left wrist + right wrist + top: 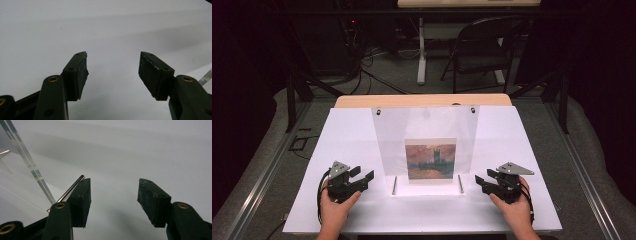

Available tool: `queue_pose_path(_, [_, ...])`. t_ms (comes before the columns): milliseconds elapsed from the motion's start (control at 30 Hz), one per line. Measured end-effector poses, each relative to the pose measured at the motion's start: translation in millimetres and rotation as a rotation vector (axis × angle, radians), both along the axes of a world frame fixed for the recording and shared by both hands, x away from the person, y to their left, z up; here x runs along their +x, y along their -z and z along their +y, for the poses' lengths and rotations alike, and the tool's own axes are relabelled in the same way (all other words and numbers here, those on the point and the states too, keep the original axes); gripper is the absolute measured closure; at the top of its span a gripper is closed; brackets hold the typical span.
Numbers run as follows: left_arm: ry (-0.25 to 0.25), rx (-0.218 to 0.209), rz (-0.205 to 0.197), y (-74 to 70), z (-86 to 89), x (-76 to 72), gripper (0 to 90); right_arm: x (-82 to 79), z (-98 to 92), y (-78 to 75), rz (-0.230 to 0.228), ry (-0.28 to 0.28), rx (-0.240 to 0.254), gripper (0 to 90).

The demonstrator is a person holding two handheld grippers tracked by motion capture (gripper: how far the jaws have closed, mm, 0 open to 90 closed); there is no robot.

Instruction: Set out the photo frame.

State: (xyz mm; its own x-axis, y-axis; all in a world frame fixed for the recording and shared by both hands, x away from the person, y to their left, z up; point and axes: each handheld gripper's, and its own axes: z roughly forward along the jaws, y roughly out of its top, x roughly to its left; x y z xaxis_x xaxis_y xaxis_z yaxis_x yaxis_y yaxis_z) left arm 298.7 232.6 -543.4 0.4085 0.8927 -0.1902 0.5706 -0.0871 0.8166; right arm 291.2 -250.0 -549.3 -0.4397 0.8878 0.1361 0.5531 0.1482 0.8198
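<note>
A clear acrylic panel [392,130] stands upright in the middle of the white board [347,135], with a small painting print [430,159] of a building under a reddish sky on it. Two short metal rods [394,185] [460,183] lie at its foot. My left gripper [363,174] rests on the board left of the panel, open and empty, its jaws pointing toward the panel. My right gripper [482,181] rests to the panel's right, also open and empty. In the left gripper view the left gripper [113,53] has only white board between its pads. In the right gripper view the right gripper [114,180] has the panel's edge [32,167] and a rod [72,187] just left of its left jaw.
The board lies on a wooden table [422,101]. Beyond it stand a folding chair [482,50] and a table leg [421,55] on a carpet with cables. Bare board stretches in front of and beside both grippers.
</note>
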Motion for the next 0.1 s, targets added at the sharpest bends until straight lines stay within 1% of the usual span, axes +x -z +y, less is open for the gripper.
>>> queue_pose_path(100, [0.005, 0.003, 0.007, 0.0, -0.6, -0.1, 39.9, 0.4, -0.1, 0.7, 0.004, 0.0, 0.004, 44.4])
